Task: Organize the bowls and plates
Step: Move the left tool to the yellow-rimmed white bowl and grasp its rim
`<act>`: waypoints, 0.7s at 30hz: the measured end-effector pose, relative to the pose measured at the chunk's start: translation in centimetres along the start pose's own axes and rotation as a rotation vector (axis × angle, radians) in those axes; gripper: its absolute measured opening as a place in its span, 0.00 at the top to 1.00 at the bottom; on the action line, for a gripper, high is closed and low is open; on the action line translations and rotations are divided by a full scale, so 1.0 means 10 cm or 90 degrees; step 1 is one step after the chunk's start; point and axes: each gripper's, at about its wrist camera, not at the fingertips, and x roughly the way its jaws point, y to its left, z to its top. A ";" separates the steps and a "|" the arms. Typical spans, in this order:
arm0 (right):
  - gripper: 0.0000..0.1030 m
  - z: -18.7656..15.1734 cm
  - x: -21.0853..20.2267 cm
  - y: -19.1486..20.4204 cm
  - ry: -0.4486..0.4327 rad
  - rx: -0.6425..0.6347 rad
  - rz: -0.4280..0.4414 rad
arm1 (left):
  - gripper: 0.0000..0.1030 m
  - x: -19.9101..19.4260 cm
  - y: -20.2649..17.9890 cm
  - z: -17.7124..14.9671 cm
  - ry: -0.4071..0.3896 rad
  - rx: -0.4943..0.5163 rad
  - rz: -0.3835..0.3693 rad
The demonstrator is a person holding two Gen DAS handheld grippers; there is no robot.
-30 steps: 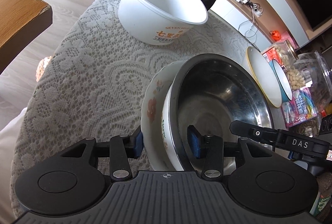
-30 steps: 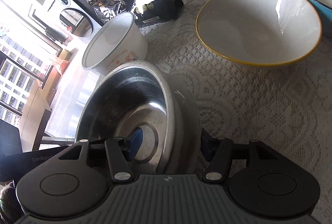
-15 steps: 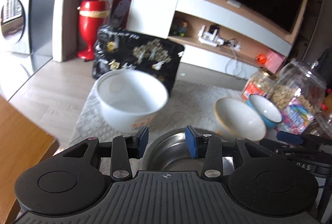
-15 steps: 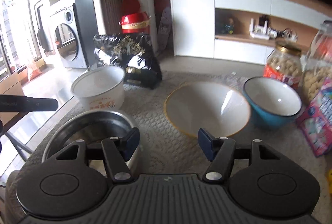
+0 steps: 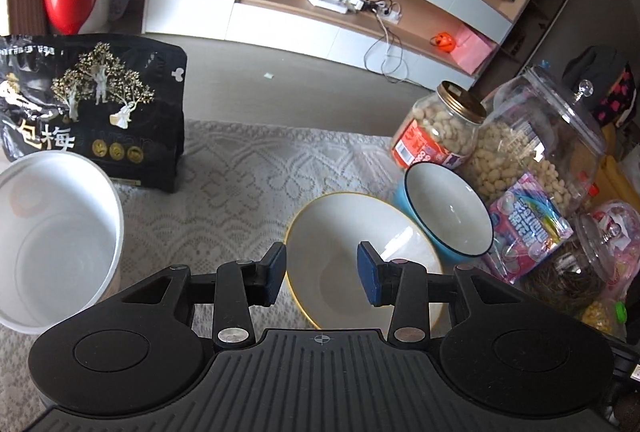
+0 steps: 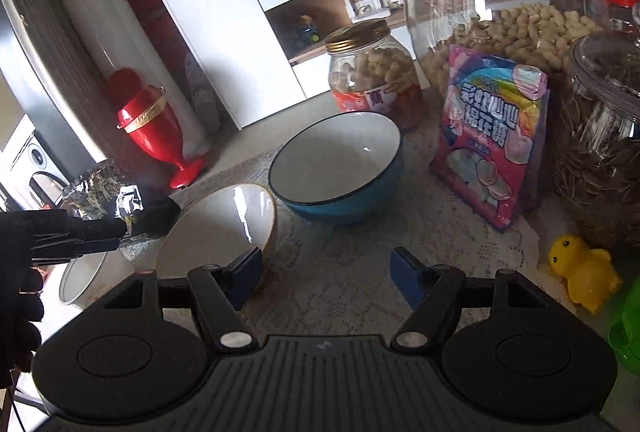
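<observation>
A white bowl with a yellow rim (image 5: pixel 340 256) sits on the lace cloth just past my left gripper (image 5: pixel 322 274). That gripper is open and empty, its left pad by the bowl's near-left rim. A blue bowl with a white inside (image 5: pixel 448 207) touches the yellow-rimmed bowl on the right. A white plastic tub (image 5: pixel 56 244) stands at the left. My right gripper (image 6: pixel 326 274) is open over bare cloth, with the yellow-rimmed bowl (image 6: pixel 220 224) at its left finger and the blue bowl (image 6: pixel 336 167) ahead. The left gripper (image 6: pixel 160 213) reaches in from the left.
A black snack bag (image 5: pixel 92 107) stands behind the tub. Peanut jars (image 5: pixel 440 127) and a big clear jar (image 6: pixel 500 11) crowd the right, with a pink marshmallow bag (image 6: pixel 492 139), a seed jar (image 6: pixel 600 151) and a yellow toy duck (image 6: pixel 580 272). A gloved hand (image 6: pixel 20 312) is at the left edge.
Both grippers have come off the steel bowl stack, risen and swung right to the yellow-rimmed and blue bowls. The steel bowl is out of view. The right jaws stand wider.
</observation>
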 end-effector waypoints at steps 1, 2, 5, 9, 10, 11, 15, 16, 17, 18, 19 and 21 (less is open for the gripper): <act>0.30 -0.02 0.03 -0.02 -0.009 -0.007 -0.013 | 0.59 0.03 -0.01 -0.02 -0.001 0.007 -0.003; 0.31 -0.05 0.06 -0.03 -0.011 -0.016 -0.023 | 0.59 0.06 -0.03 -0.02 0.000 0.011 -0.003; 0.36 -0.08 0.11 -0.05 -0.004 -0.040 -0.032 | 0.59 0.14 -0.07 0.00 -0.001 0.022 0.007; 0.45 -0.10 0.10 -0.07 0.004 -0.038 -0.012 | 0.59 0.29 -0.01 0.06 0.005 0.012 0.037; 0.45 -0.09 0.10 -0.08 0.008 -0.031 -0.002 | 0.59 0.32 0.02 0.07 0.008 0.009 0.040; 0.45 -0.08 0.10 -0.07 0.015 -0.023 0.010 | 0.59 0.36 0.05 0.09 0.012 0.007 0.043; 0.45 0.07 0.23 0.01 0.069 0.035 0.084 | 0.59 0.51 0.21 0.19 0.043 -0.013 0.033; 0.45 0.12 0.31 0.08 0.086 0.039 0.092 | 0.59 0.56 0.25 0.21 0.055 -0.023 0.028; 0.45 0.16 0.42 0.14 0.100 0.035 0.097 | 0.59 0.63 0.30 0.23 0.071 -0.041 0.019; 0.45 0.20 0.52 0.21 0.106 0.031 0.097 | 0.59 0.71 0.35 0.24 0.089 -0.060 0.005; 0.45 0.23 0.62 0.26 0.109 0.030 0.091 | 0.59 0.77 0.38 0.23 0.102 -0.076 -0.007; 0.45 0.26 0.88 0.37 0.132 0.042 0.077 | 0.59 0.89 0.42 0.20 0.126 -0.097 -0.027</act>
